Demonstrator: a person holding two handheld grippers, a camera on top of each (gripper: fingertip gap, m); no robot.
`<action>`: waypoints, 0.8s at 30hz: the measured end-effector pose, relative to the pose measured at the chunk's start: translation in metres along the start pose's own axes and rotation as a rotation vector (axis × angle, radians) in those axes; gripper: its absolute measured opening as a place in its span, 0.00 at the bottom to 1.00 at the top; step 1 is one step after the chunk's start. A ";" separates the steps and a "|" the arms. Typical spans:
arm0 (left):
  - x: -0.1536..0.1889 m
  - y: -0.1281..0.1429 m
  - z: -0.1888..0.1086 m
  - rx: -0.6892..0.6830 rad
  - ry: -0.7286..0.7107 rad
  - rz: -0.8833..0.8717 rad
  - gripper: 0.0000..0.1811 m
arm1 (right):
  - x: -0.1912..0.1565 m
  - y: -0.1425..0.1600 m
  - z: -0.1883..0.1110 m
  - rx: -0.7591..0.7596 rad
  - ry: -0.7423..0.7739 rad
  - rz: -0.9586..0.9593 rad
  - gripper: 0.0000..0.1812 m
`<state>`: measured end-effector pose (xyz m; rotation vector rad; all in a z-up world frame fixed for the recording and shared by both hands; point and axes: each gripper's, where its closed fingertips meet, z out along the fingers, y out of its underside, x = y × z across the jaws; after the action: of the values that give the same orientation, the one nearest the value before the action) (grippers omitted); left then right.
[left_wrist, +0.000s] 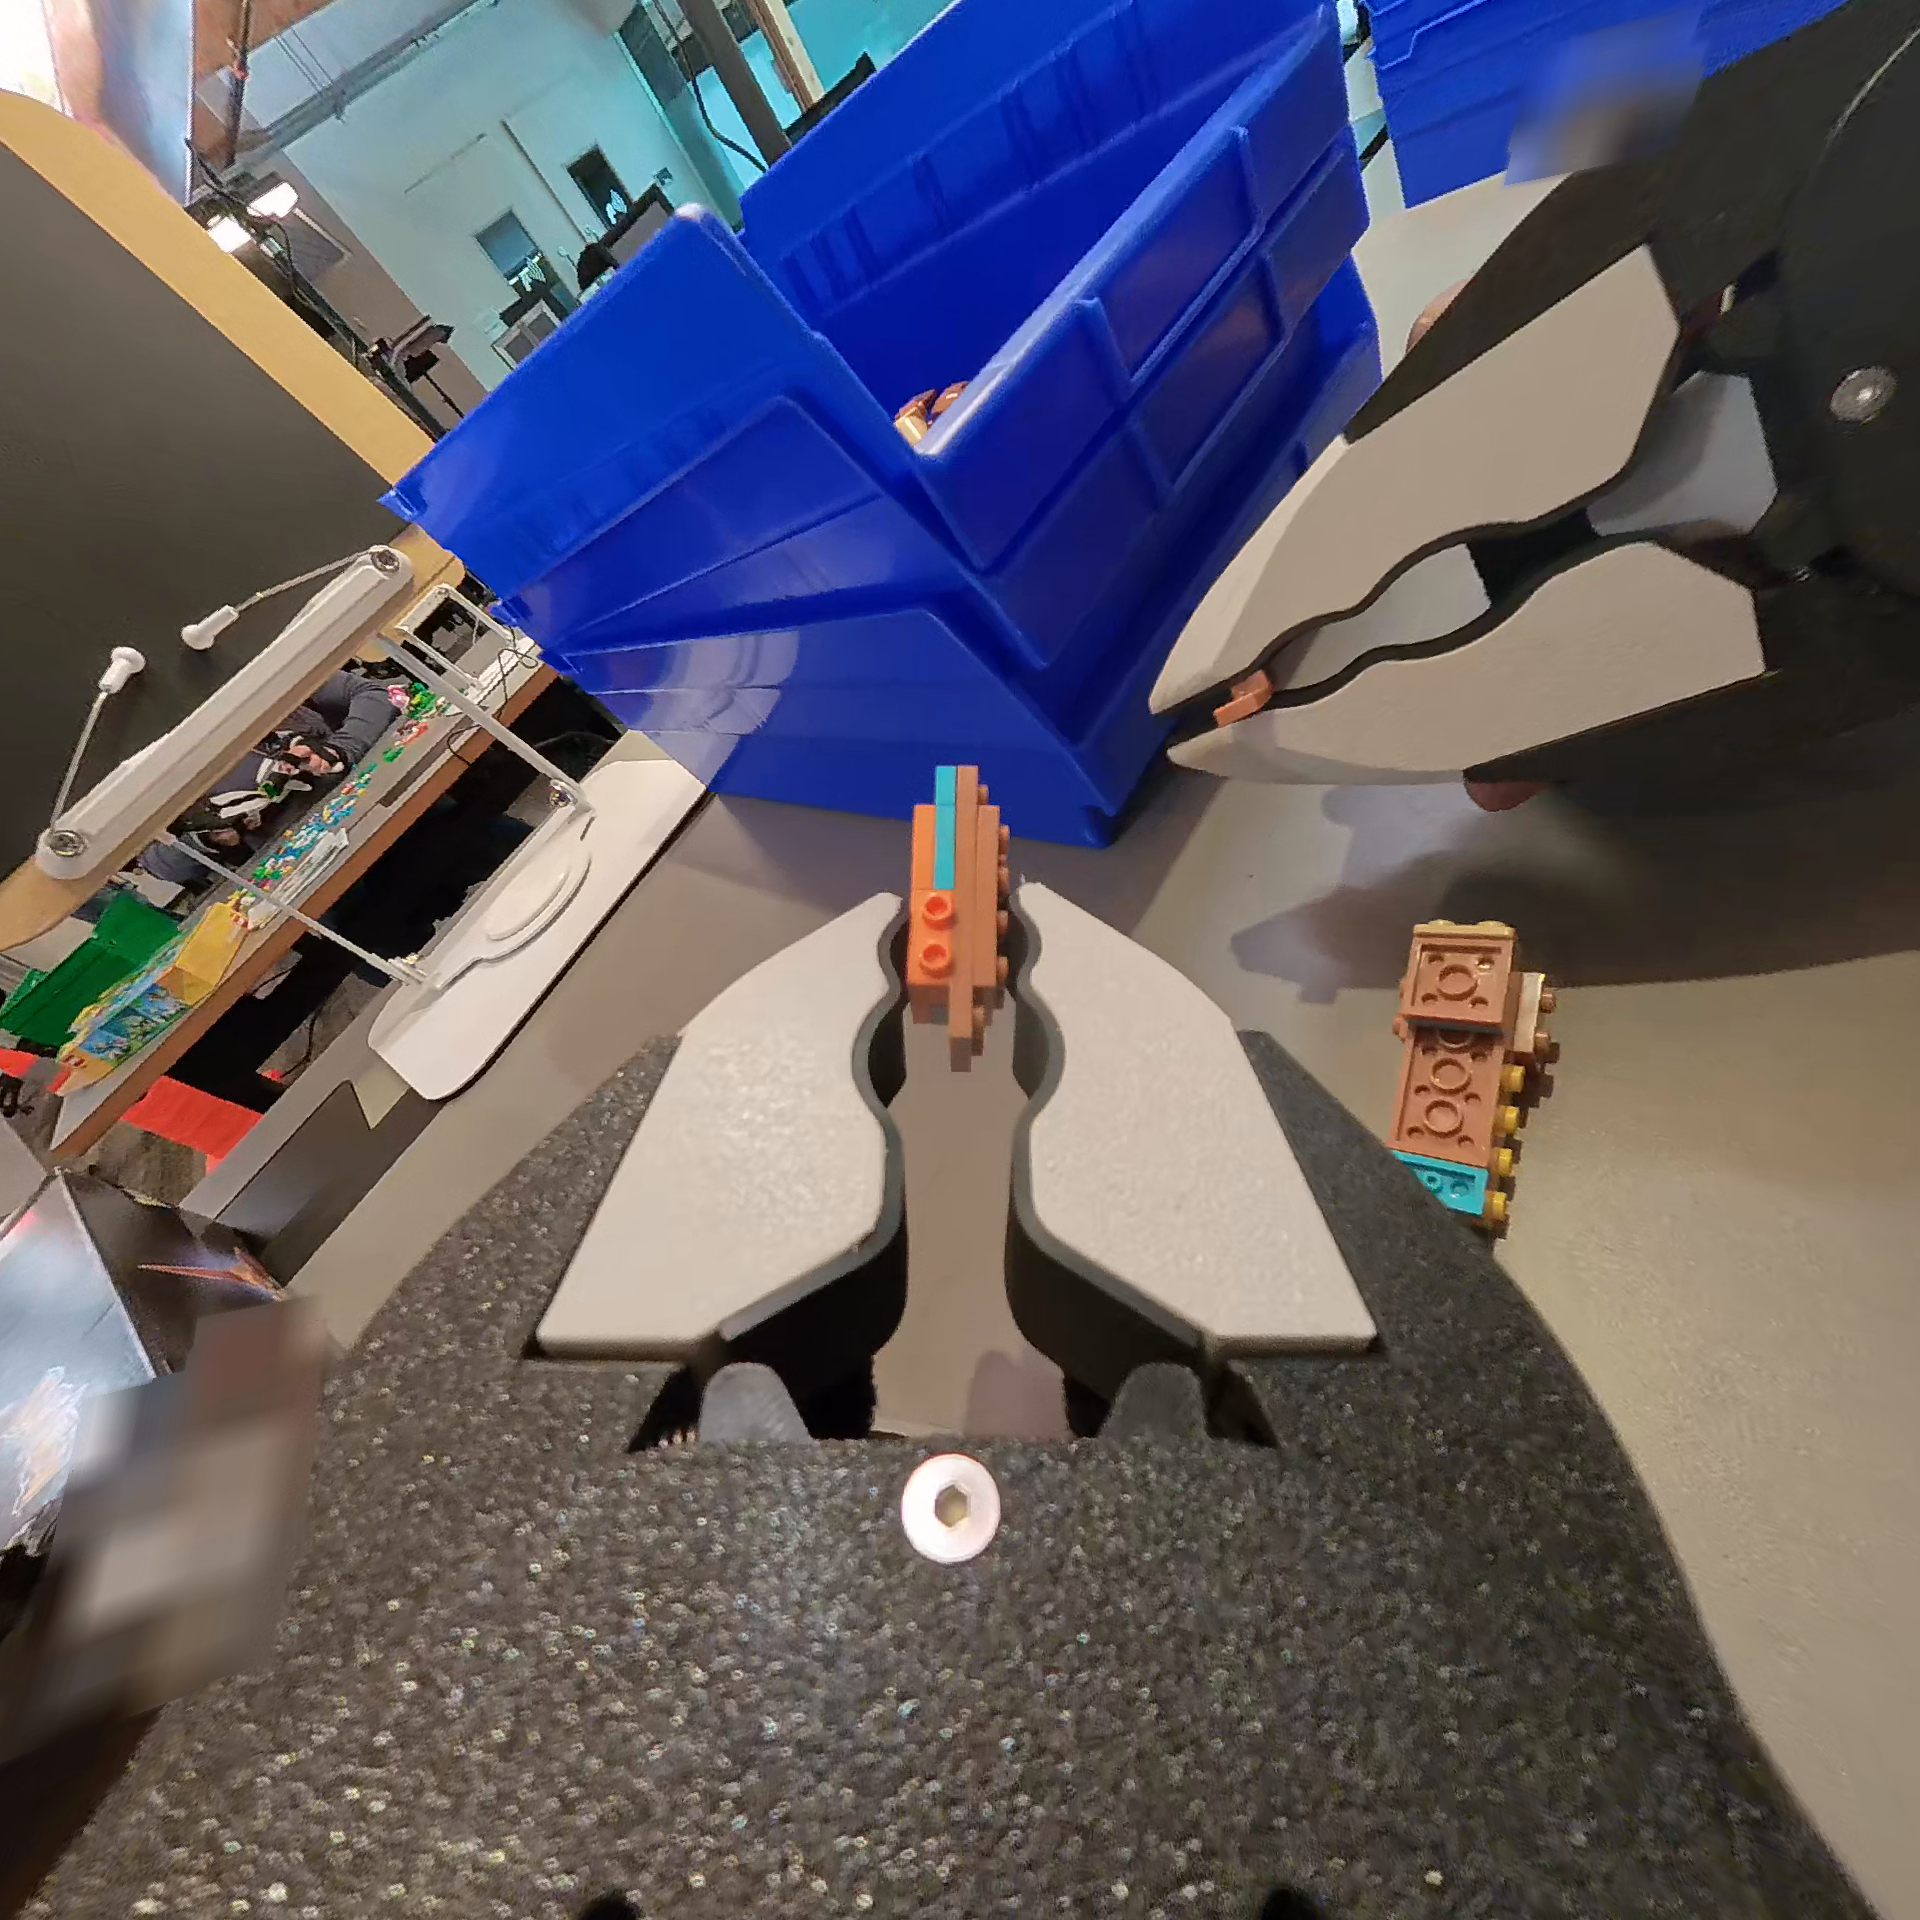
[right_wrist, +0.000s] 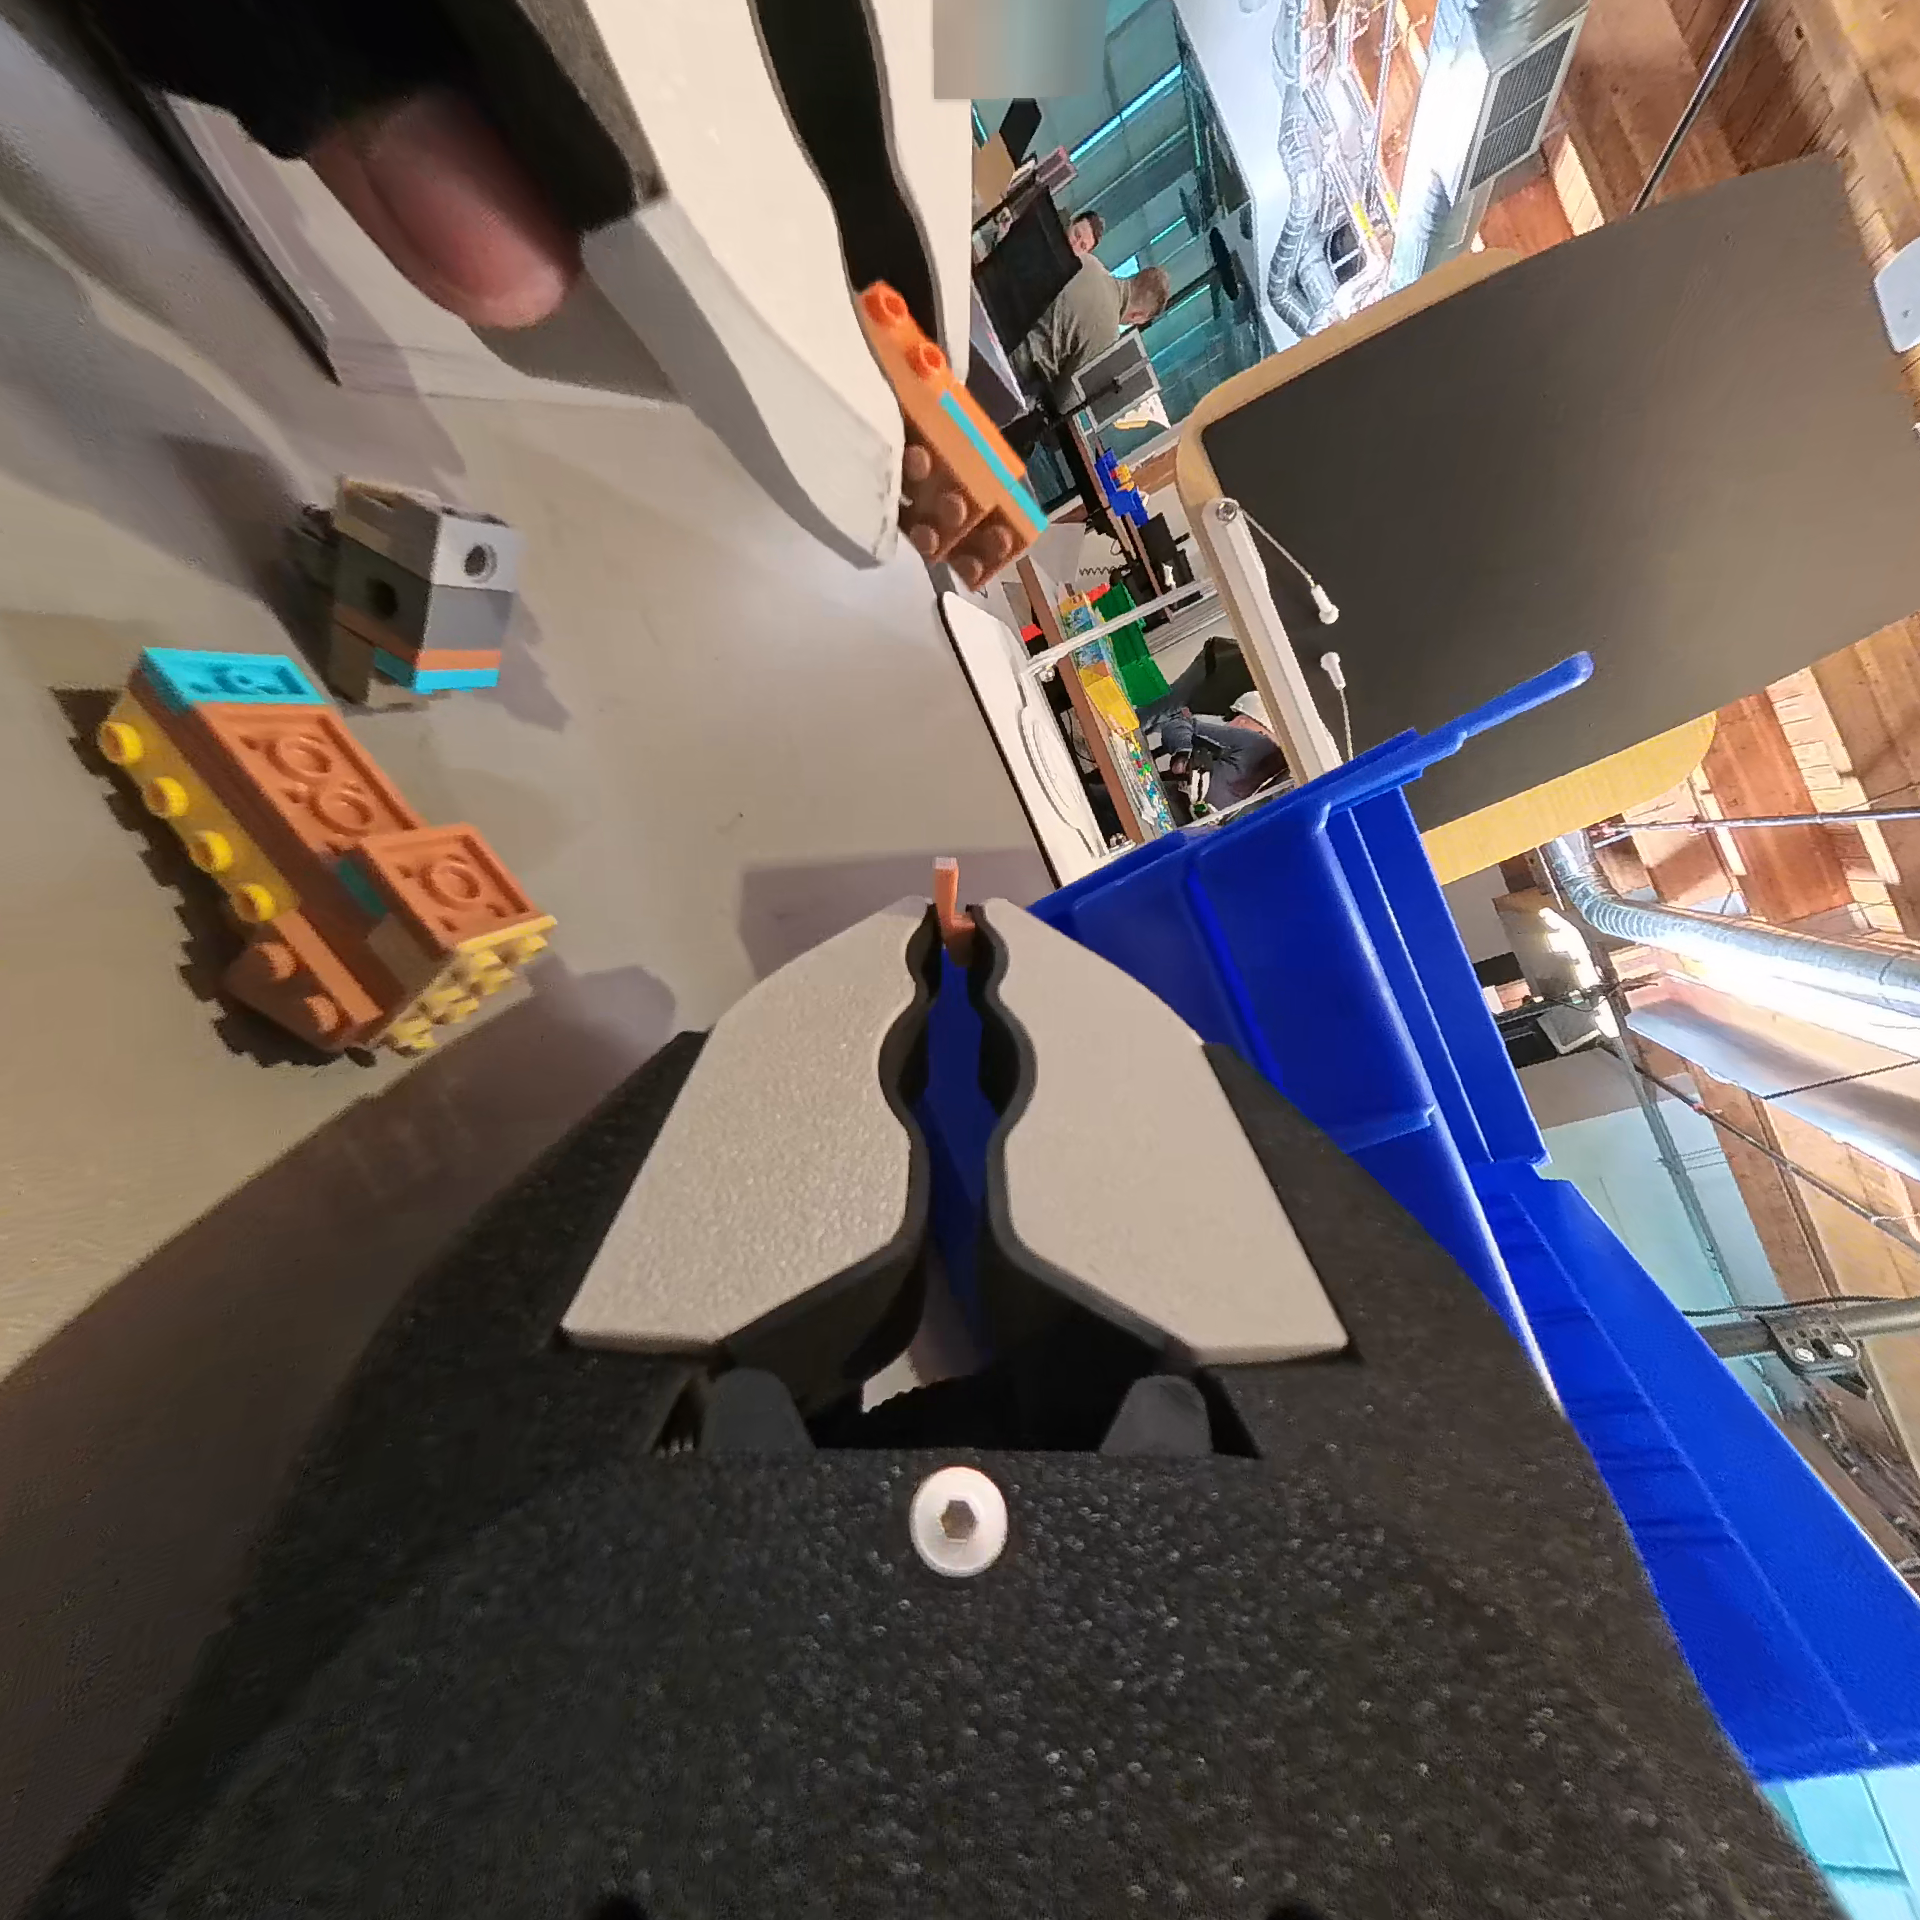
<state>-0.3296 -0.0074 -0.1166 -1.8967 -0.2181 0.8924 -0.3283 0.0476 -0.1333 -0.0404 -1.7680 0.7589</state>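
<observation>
Two grippers are in my views, each clamped on a brick piece. My left gripper (left_wrist: 958, 914), at the centre of the left wrist view, has its grey fingers (left_wrist: 774, 1122) pressed against the sides of a small stack of brown, orange and teal bricks (left_wrist: 954, 914), which stands on edge between the fingertips, held above the grey table (left_wrist: 1714, 1351). In the right wrist view this same stack (right_wrist: 961, 436) shows at top centre, poking out past the far gripper's pale finger.

My right gripper (right_wrist: 954, 920), at the centre of its own view, has its jaws nearly together, pinching a thin orange-brown piece (right_wrist: 948, 899) at the very tips. The left wrist view shows that gripper (left_wrist: 1205, 717) at the right edge, the small brown piece (left_wrist: 1245, 698) caught between its tips, above and to the right of the held stack and apart from it.

Blue bins (left_wrist: 935, 468) fill the upper middle of the left wrist view, just behind the held stack. At the right of that view a brown block assembly with yellow studs and a teal plate (left_wrist: 1460, 1081) lies on the table; in the right wrist view it (right_wrist: 312, 862) sits at the left, with a grey and dark block cluster (right_wrist: 416, 597) just above it. A finger of the person's hand (right_wrist: 457, 208) shows at the upper left.
</observation>
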 end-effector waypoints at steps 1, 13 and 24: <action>0.000 0.000 0.000 -0.001 0.005 -0.004 0.09 | 0.000 0.000 0.000 0.002 0.000 -0.001 0.02; 0.019 0.011 0.002 -0.055 0.182 -0.087 0.09 | -0.005 -0.010 -0.004 0.092 -0.091 0.108 0.02; 0.028 0.012 0.001 -0.042 0.312 -0.236 0.09 | 0.014 -0.019 -0.008 0.177 -0.170 0.350 0.02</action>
<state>-0.3131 0.0017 -0.1404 -1.9709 -0.2656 0.4303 -0.3193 0.0421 -0.1108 -0.1750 -1.8711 1.1997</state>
